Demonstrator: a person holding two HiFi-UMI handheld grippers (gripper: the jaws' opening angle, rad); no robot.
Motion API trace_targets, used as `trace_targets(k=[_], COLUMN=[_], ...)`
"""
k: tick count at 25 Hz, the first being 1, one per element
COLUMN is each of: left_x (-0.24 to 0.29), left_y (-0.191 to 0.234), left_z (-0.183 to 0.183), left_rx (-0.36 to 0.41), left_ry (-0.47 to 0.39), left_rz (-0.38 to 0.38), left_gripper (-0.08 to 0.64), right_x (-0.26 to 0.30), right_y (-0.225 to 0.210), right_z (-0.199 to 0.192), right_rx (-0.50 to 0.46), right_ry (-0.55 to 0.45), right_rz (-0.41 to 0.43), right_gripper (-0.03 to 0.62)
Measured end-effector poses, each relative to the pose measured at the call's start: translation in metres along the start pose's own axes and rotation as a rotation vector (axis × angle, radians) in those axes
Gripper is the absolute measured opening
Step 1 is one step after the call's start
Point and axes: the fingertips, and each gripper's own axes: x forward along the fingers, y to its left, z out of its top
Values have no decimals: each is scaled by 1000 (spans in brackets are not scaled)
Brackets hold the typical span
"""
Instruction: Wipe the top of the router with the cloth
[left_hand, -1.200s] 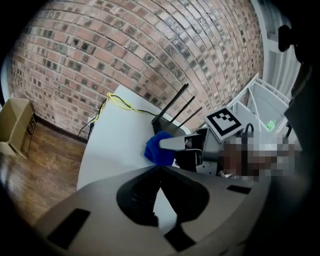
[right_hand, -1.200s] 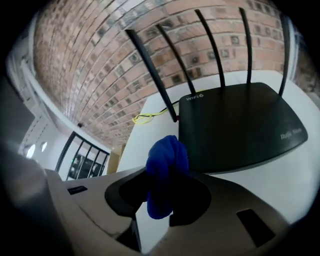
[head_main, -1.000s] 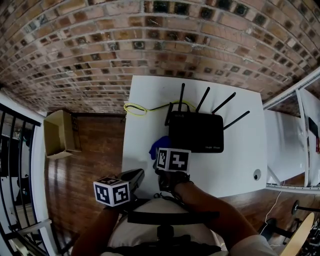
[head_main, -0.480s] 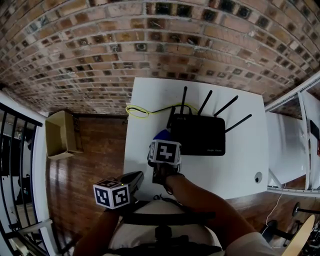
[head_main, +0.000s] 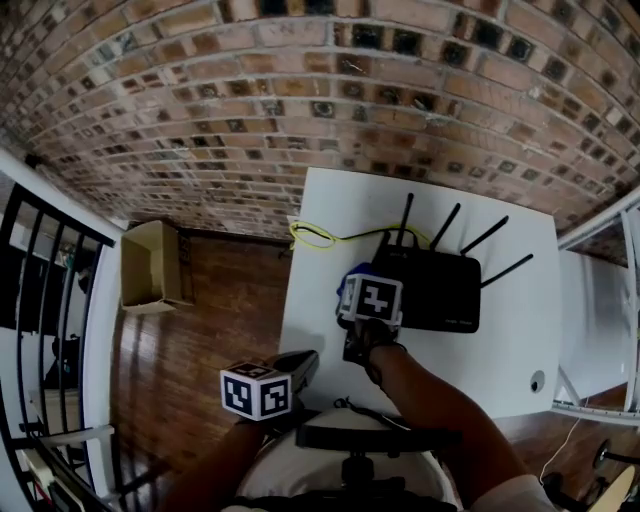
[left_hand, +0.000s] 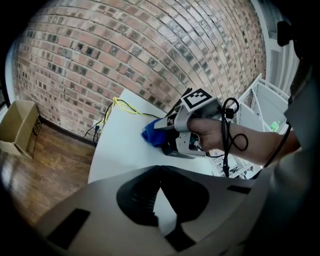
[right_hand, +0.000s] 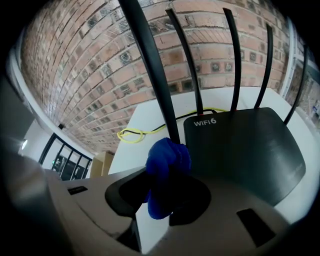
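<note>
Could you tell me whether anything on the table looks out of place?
Nothing looks damaged or spilled. The router sits flat, antennas raised, and the blue cloth is bunched in the right gripper at its left edge. Only the yellow cable lies loosely tangled near the back edge of the table.

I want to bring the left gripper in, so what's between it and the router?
Left gripper view shows bare white table, then the right gripper shut on the blue cloth just before the router.
</note>
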Motion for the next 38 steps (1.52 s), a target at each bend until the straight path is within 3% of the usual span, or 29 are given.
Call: trace_targets(k=[5, 12, 19, 23, 29, 38], left_x=[-6, -44, -55, -54, -35, -11], left_y=[1, 19, 18, 21, 12, -11], left_z=[6, 3, -3, -5, 7, 14], left_rx=[29, 4, -3, 0, 6, 10], left_ry=[-17, -79, -108, -108, -95, -92], left_rz=[17, 45, 33, 33, 20, -1], left_gripper=[31, 31, 31, 31, 31, 31], right_x=[7, 6, -6, -12, -18, -65], right_y=[-16, 18, 23, 30, 37, -2], right_z=[23, 13, 8, 4, 0, -2], right_rx=[-56, -93, -136, -174, -362, -649], right_ry=[-105, -108, -120, -130, -107, -138], right_rz=[-52, -33, -16, 49, 174, 175], right_gripper=[112, 112, 112, 110, 110, 110])
